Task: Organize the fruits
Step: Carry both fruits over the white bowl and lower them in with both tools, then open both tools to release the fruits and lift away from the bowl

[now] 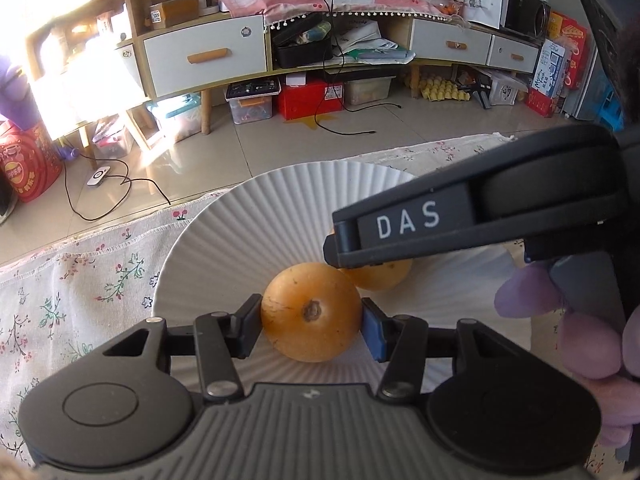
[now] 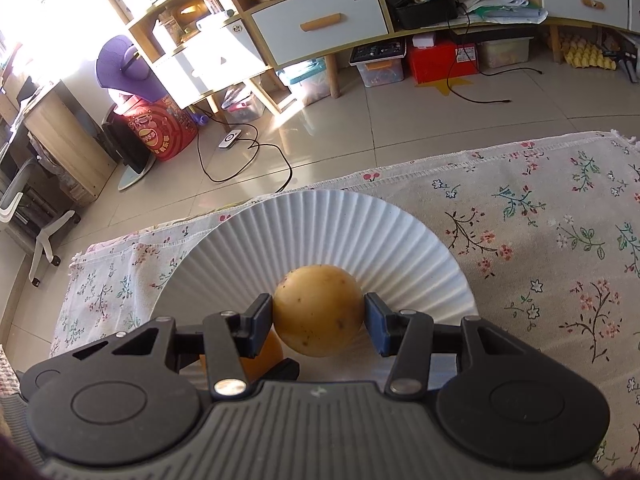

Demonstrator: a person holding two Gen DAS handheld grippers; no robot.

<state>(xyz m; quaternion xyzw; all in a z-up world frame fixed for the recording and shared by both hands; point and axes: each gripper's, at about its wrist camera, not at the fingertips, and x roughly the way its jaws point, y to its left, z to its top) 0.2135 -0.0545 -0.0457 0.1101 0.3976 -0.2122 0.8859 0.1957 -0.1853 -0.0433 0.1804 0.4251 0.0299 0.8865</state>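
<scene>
Floral tablecloth (image 2: 540, 216) under everything, one white fluted plate (image 2: 320, 224) on it, and I had two fruits over that plate, one per tool. My left gripper (image 1: 311, 322) was clamped on the orange fruit (image 1: 311, 312) across its middle; my right gripper (image 2: 318, 322) gripped the yellow speckled fruit (image 2: 318, 310) the same way. Both looked round, smooth-skinned and light, probably bruisable, so I judged a gentle squeeze at the widest part safest.

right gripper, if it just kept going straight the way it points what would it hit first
Likely the white plate: the right gripper, shut on a yellow fruit, points over it, though its height above is unclear.
</scene>
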